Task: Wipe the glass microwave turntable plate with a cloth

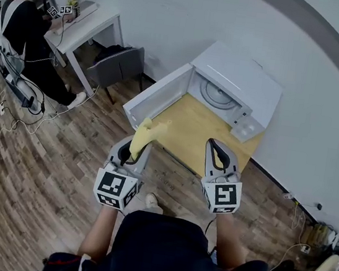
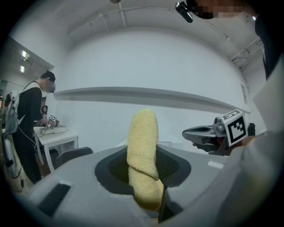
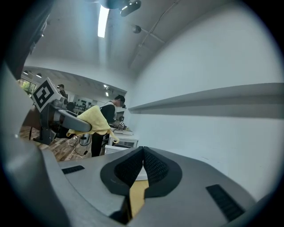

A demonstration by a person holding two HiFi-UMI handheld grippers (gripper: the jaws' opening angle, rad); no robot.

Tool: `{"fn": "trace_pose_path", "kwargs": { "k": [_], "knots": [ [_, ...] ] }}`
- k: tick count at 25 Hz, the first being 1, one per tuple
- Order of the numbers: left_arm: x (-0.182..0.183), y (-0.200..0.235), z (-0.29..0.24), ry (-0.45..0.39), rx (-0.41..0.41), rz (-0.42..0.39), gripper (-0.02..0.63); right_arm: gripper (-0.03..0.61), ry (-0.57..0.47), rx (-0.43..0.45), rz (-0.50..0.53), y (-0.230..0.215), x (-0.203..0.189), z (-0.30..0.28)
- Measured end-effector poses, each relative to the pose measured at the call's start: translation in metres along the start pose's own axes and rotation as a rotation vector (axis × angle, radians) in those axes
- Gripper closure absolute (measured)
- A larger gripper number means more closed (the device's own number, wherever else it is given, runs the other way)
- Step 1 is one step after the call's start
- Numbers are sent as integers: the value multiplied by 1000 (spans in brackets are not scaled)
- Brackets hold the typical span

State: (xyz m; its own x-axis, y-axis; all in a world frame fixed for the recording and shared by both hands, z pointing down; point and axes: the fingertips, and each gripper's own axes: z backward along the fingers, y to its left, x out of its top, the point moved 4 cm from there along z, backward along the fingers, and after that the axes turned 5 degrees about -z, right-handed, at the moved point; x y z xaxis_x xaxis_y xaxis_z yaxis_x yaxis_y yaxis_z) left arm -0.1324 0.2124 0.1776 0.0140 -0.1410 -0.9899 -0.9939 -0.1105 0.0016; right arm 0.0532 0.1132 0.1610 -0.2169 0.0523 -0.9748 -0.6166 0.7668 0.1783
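A white microwave (image 1: 251, 87) stands on a wooden table (image 1: 195, 129) by the wall, its door (image 1: 156, 95) swung open to the left. Inside it lies the glass turntable plate (image 1: 216, 94). My left gripper (image 1: 134, 148) is short of the table's near edge, shut on a yellow cloth (image 1: 145, 131) that sticks up out of its jaws. In the left gripper view the cloth (image 2: 143, 133) stands as a roll between the pads of the left gripper (image 2: 144, 175). My right gripper (image 1: 217, 147) hovers beside it over the table edge, shut and holding nothing, with its jaws pressed together (image 3: 143, 155).
A person (image 1: 22, 23) stands at a white desk (image 1: 88, 23) at the far left, with a grey chair (image 1: 120, 62) between desk and microwave. Cables (image 1: 9, 115) trail over the wooden floor. A white wall runs behind the microwave.
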Motion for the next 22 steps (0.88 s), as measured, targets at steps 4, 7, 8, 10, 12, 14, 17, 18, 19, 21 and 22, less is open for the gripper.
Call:
{"fn": "trace_pose_path", "kwargs": {
  "k": [4,7,8,10,12,14,17,18,19,21,22],
  "knots": [
    [-8,7,-13,11,-40,15,491,566,18,-14,-5,4,-6,-12],
    [-13,8,-23,16,-64,20,491,566,30,-19,-8,2,-11,-19],
    [-15,8,-26,20,-71,21,491,566,35,-21,-10,0,-14,-21],
    [-18,8,-34,27,-81,29,491,566,54,-18,-5,-4,-20,-24],
    [-20,9,-43,28,-93,50,491,566,65,-15,-4,-9,-25,-29],
    [-21,9,-52,25,-104,81,491,566,60,-20,-16,-17,-27,-36],
    [-21,9,-66,27,-104,93,491,566,49,-29,-28,-29,-31,-47],
    [-20,10,-71,28,-105,90,491,566,50,-26,-26,-33,-33,-51],
    [-18,10,-77,27,-106,88,491,566,50,-19,-26,-37,-33,-55],
    [-12,11,-90,19,-105,85,491,566,46,-8,-34,-44,-31,-64],
    [-9,11,-97,13,-103,83,491,566,43,-5,-38,-49,-30,-69]
  ]
}}
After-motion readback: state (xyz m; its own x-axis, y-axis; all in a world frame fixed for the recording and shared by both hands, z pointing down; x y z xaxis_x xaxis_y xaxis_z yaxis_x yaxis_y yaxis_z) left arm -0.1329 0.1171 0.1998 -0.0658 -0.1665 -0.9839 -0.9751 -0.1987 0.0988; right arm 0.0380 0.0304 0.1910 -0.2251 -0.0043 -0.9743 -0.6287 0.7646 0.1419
